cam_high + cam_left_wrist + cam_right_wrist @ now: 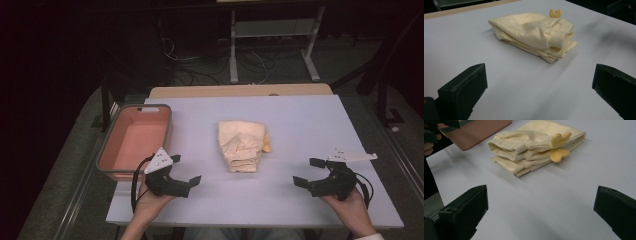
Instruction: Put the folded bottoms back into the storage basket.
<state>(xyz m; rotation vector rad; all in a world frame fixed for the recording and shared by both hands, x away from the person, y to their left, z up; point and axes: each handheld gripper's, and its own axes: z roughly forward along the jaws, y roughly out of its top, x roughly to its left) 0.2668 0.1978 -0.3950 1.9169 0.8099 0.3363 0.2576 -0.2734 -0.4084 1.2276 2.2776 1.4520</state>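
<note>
Both grippers poised, jaws wide, either side of a folded garment

The folded pale-yellow knit garment (pixel 241 145), with ribbed cuffs and small yellow heart-shaped tabs (pixel 559 146) at one edge, lies flat in the middle of the white table (pixel 300 120); the salmon-pink plastic bin with a grey rim (pixel 134 142) sits empty just to the garment's left. The left gripper (pixel 186 172) hovers near the garment's lower-left corner, beside the bin, its jaws spread wide and holding nothing. The right gripper (pixel 308 171) waits well apart on the garment's right, equally wide and empty. This looks like the approach before a first grasp. The next move likely calls for closing in low on the garment's edges, pinching all layers together so the fold stays intact.
</note>
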